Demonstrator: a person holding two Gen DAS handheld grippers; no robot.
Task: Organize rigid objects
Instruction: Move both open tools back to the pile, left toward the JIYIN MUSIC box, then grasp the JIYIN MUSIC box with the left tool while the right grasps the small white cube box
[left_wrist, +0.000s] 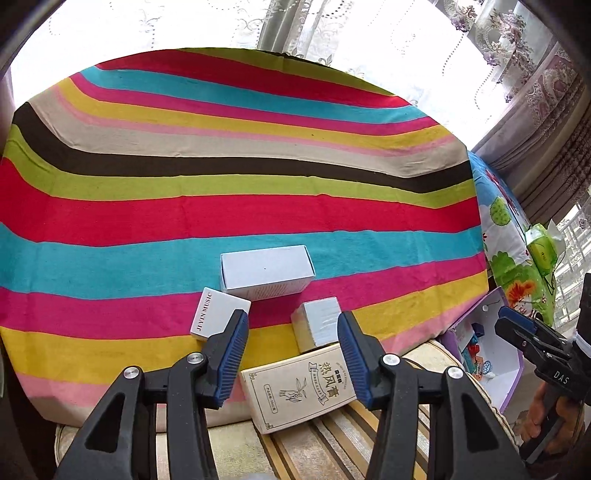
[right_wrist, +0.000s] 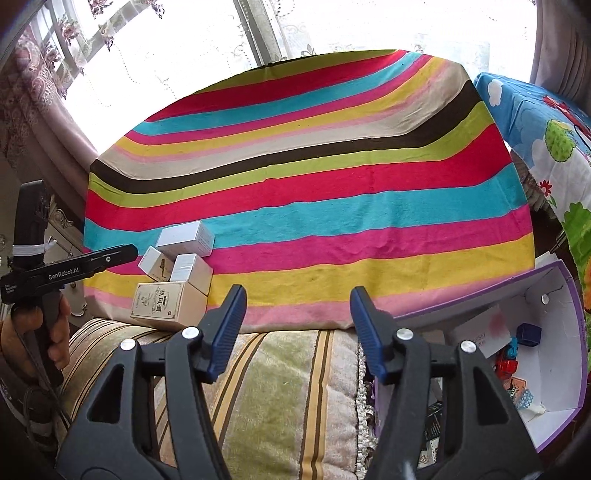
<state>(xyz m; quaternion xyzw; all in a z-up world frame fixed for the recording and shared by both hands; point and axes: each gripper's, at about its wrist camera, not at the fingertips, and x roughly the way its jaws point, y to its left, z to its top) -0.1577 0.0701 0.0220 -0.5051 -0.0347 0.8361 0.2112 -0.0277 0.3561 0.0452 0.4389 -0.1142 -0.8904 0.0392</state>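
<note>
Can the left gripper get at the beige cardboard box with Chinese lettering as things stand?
Probably yes: the left gripper is open and the beige cardboard box lies between its fingers, nothing on top.

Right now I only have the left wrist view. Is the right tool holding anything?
Observer: No. The right tool is open with nothing between its fingers, and the striped cushion is beneath it.
Operator: What's in the purple box? I can't make it out.
Observer: The purple box holds a dark blue cube, a red toy and a white card.
Operator: Where is the tan box relative to the right tool?
Observer: The tan box is off to its left, overhanging the cloth edge onto the cushion.
</note>
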